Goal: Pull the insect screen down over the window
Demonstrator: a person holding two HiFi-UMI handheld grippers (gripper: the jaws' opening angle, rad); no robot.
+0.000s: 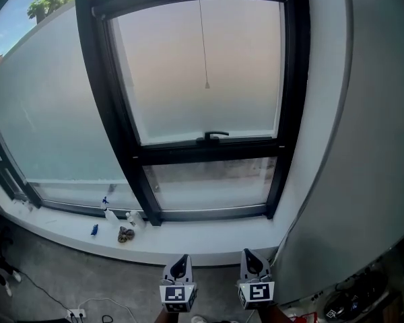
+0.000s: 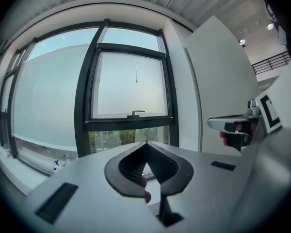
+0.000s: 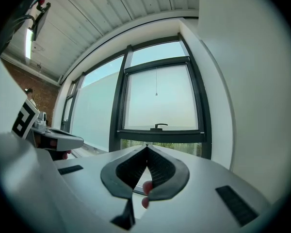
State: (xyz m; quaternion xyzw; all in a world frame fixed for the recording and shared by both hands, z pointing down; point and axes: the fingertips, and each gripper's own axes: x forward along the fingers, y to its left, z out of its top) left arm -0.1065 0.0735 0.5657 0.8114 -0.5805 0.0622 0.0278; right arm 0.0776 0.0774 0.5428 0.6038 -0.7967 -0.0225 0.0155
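A black-framed window (image 1: 202, 73) with a frosted pane fills the middle of the head view. A thin pull cord (image 1: 205, 52) hangs from the top of the frame and ends in a small weight (image 1: 207, 85) about halfway down the pane. The cord also shows in both gripper views (image 2: 136, 72) (image 3: 156, 84). A black handle (image 1: 215, 136) sits on the lower rail. My left gripper (image 1: 181, 259) and right gripper (image 1: 248, 254) are low and side by side, well below the sill, far from the cord. Both are shut with nothing between the fingers (image 2: 146, 143) (image 3: 146, 146).
On the white sill (image 1: 209, 237) at the left stand a spray bottle (image 1: 110, 210), a small blue item (image 1: 94, 229) and a brownish lump (image 1: 126, 234). A white wall (image 1: 370, 147) rises at the right. A power strip (image 1: 75, 313) lies on the floor.
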